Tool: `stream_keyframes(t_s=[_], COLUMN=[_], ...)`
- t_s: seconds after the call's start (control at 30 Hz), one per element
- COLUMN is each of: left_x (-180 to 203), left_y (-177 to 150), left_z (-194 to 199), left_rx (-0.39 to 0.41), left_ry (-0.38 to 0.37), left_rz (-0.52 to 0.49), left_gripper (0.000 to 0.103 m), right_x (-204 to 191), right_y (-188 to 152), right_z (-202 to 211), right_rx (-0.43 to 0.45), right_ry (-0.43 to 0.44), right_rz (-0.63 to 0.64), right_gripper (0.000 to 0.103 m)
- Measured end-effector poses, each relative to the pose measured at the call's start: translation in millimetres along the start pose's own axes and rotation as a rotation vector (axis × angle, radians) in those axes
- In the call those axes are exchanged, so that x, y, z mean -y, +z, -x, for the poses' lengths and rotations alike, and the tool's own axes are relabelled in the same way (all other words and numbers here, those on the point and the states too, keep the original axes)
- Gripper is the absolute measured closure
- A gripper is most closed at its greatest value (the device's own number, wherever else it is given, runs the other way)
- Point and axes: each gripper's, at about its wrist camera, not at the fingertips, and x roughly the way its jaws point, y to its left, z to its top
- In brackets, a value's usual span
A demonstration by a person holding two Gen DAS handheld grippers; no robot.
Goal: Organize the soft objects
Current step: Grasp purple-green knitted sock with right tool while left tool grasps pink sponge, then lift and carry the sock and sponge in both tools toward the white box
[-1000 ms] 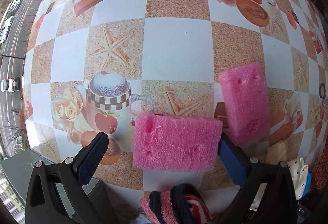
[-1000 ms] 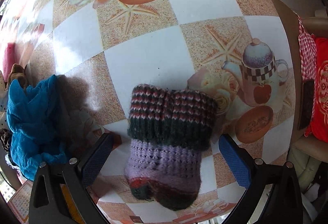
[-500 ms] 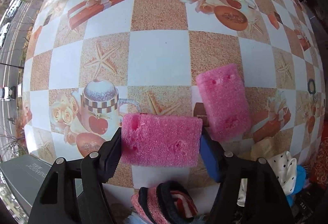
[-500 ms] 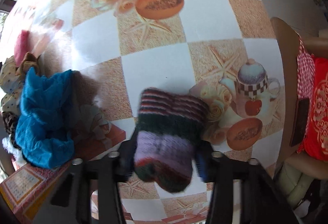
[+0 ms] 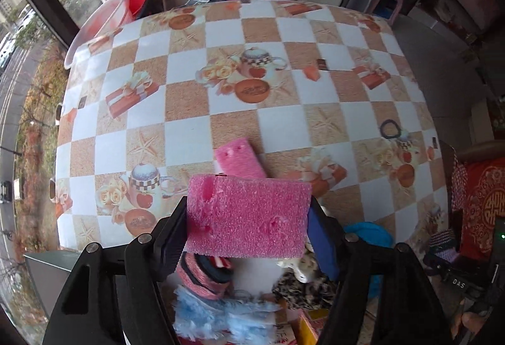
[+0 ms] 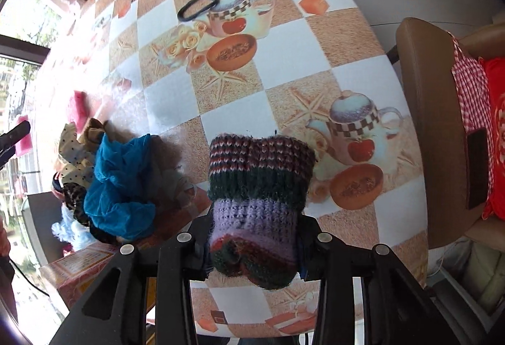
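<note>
Left claw [image 5: 246, 225] pinching pink foam sponge [image 5: 247, 215] by its short ends, clear of counter [image 5: 284, 124]: light, compressible. Right claw [image 6: 252, 244] squeezing knitted sock [image 6: 257, 203] at 6 o'clock; limp, grip mid-bundle.

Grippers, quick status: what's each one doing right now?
Left gripper: closed on the pink sponge, lifted off the table.
Right gripper: closed on the knitted sock.

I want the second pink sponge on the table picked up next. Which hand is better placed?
Neither is free. The left gripper grips a pink sponge, with the second sponge just beyond; likely left.
</note>
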Motion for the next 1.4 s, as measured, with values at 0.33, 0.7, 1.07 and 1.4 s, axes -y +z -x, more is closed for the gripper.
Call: stream_keyframes(t_s=[0.33, 0.7, 1.07, 1.4], left_x=[133, 225, 220, 148], left_y=[-47, -133, -206, -244], left_z=[64, 95, 107, 111], left_rx=[0.052, -0.010, -0.089, -0.132], left_ry=[-0.186, -0.376, -0.462, -0.449], left_rz=[-0.336, -0.689, -0.954, -0.965], left_gripper=[0.031, 0.031, 0.031, 0.031], right_x=[24, 46, 47, -2], right_y=[-34, -94, -155, -191], right_z=[40, 66, 62, 45], right_rx=[0.061, 0.091, 0.042, -0.022], right_ry=[0.021, -0.020, -0.075, -0.068], right_rz=[-0.057, -0.119, -0.093, 0.063], right_gripper=[0.064, 0.064, 0.064, 0.064])
